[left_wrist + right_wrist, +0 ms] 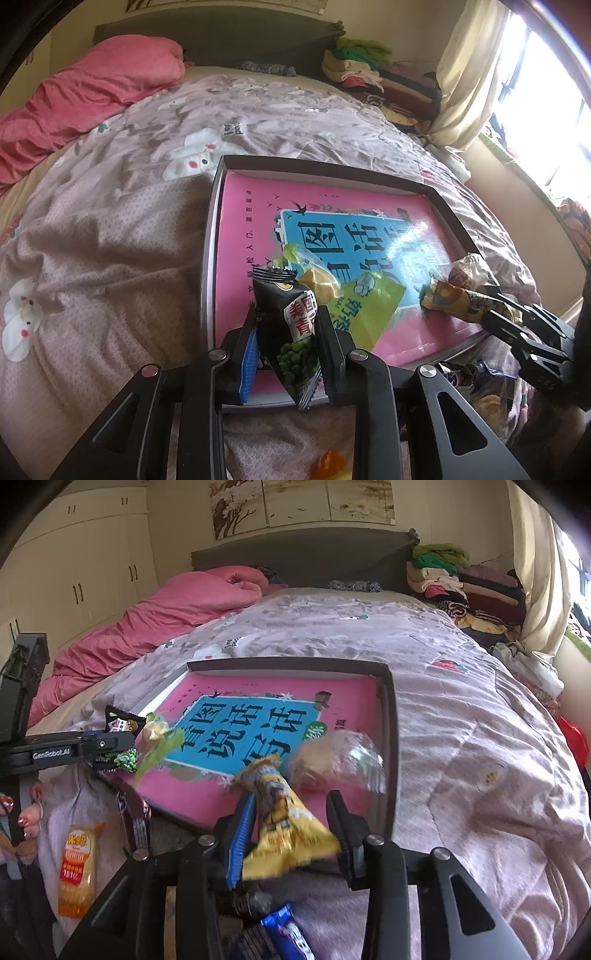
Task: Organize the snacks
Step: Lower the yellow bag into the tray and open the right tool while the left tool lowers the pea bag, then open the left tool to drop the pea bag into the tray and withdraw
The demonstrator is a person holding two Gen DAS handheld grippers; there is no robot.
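A dark-rimmed shallow box (212, 236) with a pink and blue printed bottom lies on the bed; it also shows in the right wrist view (391, 716). My left gripper (286, 321) is shut on a black green-pea snack packet (291, 332) over the box's near edge. A green packet (369, 306) and a clear-wrapped yellow sweet (319, 284) lie in the box. My right gripper (290, 812) holds a yellow snack packet (284, 823) between its fingers over the box's near edge. A clear-wrapped bun (332, 764) lies in the box just ahead.
An orange packet (75, 867) and a blue packet (291, 934) lie on the floral quilt (461, 738) in front of the box. A pink duvet (155, 627) lies at the left. Folded clothes (461, 587) are stacked by the headboard.
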